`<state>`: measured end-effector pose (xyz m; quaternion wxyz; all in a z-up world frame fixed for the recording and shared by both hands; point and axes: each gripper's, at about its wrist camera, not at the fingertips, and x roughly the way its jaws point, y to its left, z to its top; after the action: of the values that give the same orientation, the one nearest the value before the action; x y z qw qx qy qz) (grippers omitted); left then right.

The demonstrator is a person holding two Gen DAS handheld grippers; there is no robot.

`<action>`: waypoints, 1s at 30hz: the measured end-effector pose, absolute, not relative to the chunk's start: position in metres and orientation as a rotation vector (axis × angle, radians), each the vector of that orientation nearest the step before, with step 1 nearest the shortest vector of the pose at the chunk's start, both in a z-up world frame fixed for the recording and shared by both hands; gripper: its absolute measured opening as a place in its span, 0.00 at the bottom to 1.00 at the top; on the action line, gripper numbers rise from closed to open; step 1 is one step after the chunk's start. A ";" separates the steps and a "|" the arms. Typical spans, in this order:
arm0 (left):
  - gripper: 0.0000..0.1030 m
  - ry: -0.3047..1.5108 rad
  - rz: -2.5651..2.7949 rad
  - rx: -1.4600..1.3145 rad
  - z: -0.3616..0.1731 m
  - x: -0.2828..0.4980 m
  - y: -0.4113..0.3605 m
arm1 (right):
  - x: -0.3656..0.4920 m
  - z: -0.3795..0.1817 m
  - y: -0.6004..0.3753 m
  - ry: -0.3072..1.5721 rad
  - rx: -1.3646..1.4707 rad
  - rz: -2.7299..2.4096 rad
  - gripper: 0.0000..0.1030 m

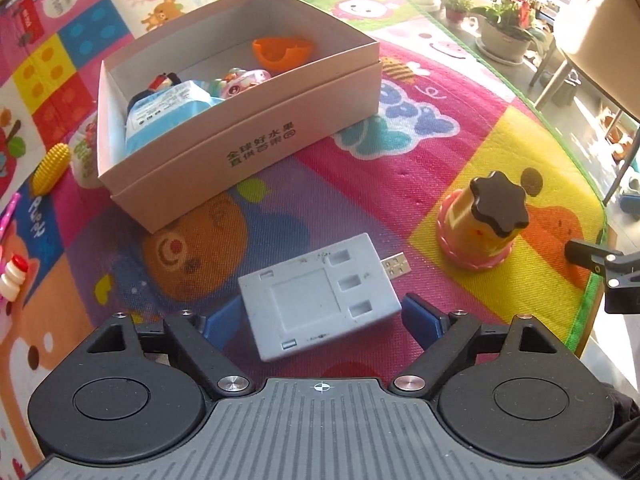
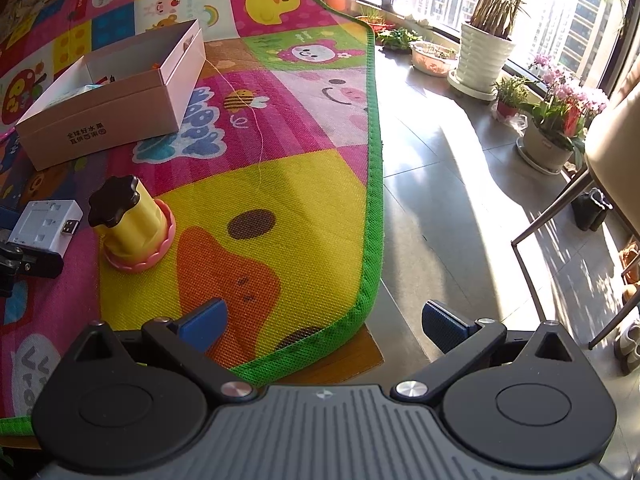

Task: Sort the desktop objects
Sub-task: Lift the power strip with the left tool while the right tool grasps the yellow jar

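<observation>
Left gripper (image 1: 320, 316) spread wide around a grey adapter (image 1: 318, 294) with a small plug at its far end, blue pads standing just off either side, not pressing; adapter flat on the colourful play mat (image 1: 400, 168) covering the desk

Right gripper (image 2: 322, 322) likewise wide open, nothing between the pads, hanging over the green-edged corner of the mat, floor beyond

Just past the adapter, an open white box (image 1: 256, 136) on the mat, holding an orange heart-shaped cup (image 1: 282, 52), a blue-and-white packet (image 1: 168, 108) and a pink toy (image 1: 244, 80)

To the right of the adapter, apart from it, a yellow toy pot (image 1: 482, 220) with a pink frilled base and a dark brown knob on top, upright

Left of the box, a yellow toy corn cob (image 1: 50, 166); near the left edge, a small white bottle with a red cap (image 1: 14, 280)

Potted plants (image 2: 484, 40) along the window
</observation>
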<state>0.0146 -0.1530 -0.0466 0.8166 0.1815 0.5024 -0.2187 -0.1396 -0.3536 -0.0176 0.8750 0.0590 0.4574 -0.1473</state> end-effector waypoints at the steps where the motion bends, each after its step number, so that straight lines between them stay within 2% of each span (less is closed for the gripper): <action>1: 0.88 1.067 -0.466 0.389 -0.046 0.016 -0.155 | -0.139 -0.018 -0.354 0.954 0.125 -0.307 1.00; 10: 0.85 1.026 -0.482 0.416 -0.049 0.014 -0.155 | -0.141 -0.019 -0.355 0.949 0.134 -0.300 1.00; 17: 0.85 1.054 -0.484 0.415 -0.050 -0.015 -0.122 | -0.139 -0.014 -0.347 0.937 0.082 -0.293 1.00; 28: 0.86 1.063 -0.407 0.383 -0.050 -0.046 -0.075 | -0.104 0.002 -0.281 0.852 -0.086 -0.048 1.00; 30: 0.89 1.059 -0.420 0.348 -0.050 -0.046 -0.071 | -0.092 0.000 -0.271 0.836 -0.122 -0.020 0.98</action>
<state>-0.0461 -0.0712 -0.0496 0.8279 0.1639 0.4985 -0.1978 -0.0917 -0.2712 0.0001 0.9120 -0.0590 0.4058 -0.0097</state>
